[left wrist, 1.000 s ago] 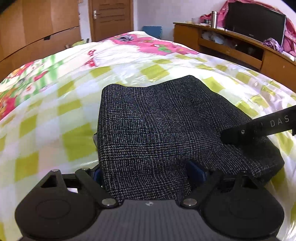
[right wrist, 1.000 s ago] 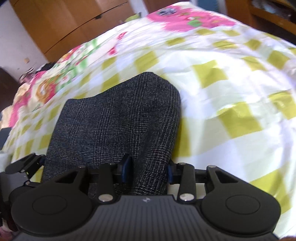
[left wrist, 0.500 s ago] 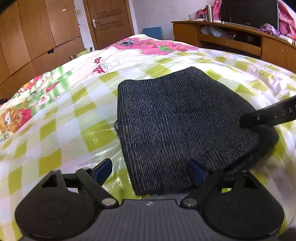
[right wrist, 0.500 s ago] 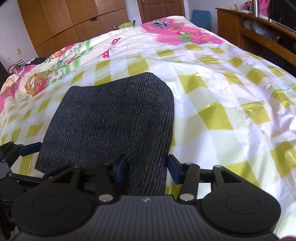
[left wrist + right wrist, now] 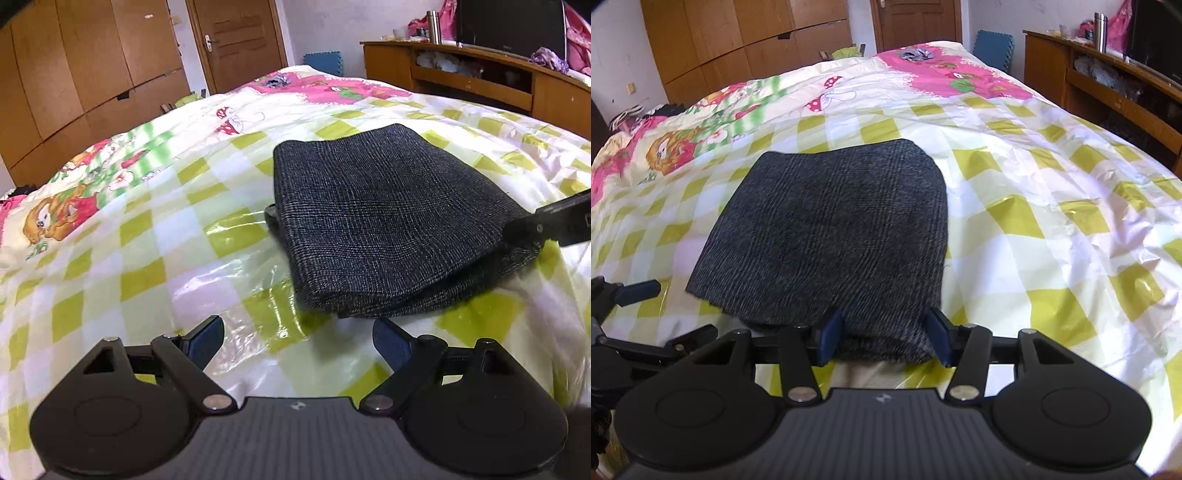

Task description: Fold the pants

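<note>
left gripper [image 5: 297, 338]: jaws stood wide apart, nothing between them, just short of the pants' near edge, above bare bedspread.
right gripper [image 5: 882, 338]: blue pads [image 5: 830, 334] sat on either side of the near right corner of the pants; cannot tell whether they pinched the cloth.
pants [image 5: 831, 236]: dark grey check fabric, folded into a compact stack, lying flat near the middle of the bed.
bedspread [image 5: 147, 229]: glossy yellow-green and white checks, cartoon print further away.
surroundings: wooden wardrobe [image 5: 92, 62] and door [image 5: 236, 40] beyond the bed.
</note>
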Demonstrator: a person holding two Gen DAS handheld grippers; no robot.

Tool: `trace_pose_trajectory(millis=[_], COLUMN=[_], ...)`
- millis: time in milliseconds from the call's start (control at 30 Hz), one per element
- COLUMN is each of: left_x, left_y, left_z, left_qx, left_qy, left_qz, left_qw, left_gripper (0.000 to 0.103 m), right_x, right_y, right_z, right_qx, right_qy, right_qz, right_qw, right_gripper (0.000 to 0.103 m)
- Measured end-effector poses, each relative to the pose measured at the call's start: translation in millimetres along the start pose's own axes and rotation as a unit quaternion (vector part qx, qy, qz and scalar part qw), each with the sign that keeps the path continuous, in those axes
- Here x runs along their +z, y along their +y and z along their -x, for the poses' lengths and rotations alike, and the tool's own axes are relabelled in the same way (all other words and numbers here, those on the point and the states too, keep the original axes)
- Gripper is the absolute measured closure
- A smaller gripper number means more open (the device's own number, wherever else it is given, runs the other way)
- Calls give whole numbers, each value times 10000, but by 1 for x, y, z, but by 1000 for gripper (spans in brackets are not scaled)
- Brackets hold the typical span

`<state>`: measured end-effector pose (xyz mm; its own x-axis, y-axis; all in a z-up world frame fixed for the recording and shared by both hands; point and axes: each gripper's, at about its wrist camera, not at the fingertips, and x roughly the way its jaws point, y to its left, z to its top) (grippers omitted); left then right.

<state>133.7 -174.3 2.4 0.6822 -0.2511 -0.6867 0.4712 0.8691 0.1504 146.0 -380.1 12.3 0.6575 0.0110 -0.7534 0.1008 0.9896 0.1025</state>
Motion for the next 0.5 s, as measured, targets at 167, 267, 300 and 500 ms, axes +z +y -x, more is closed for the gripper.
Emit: trace_pose_trajectory(millis=[167, 267, 300, 500], left_x=[-5, -9, -10, -23], left_y=[-4, -8, -10, -11], left_z=[21, 35, 38, 55], left_qx=[-33, -34, -20, 82], left_qy=[-237, -415, -457, -606], left_qz=[-34, -84, -107, -253], left_qw=[9997, 9991, 9989, 9978], left_gripper=[3, 3, 3, 3], right_x=[-6, -12, -14, -28], right_y=[13, 25, 29, 49], right_z=[12, 21, 25, 41], right_qx=[83, 94, 94, 40], right_qy=[-23, -38, -57, -181], right_qz=[14, 51, 70, 65], right_qw=[10000, 9999, 9999, 9998], right_gripper=[49, 49, 49, 49])
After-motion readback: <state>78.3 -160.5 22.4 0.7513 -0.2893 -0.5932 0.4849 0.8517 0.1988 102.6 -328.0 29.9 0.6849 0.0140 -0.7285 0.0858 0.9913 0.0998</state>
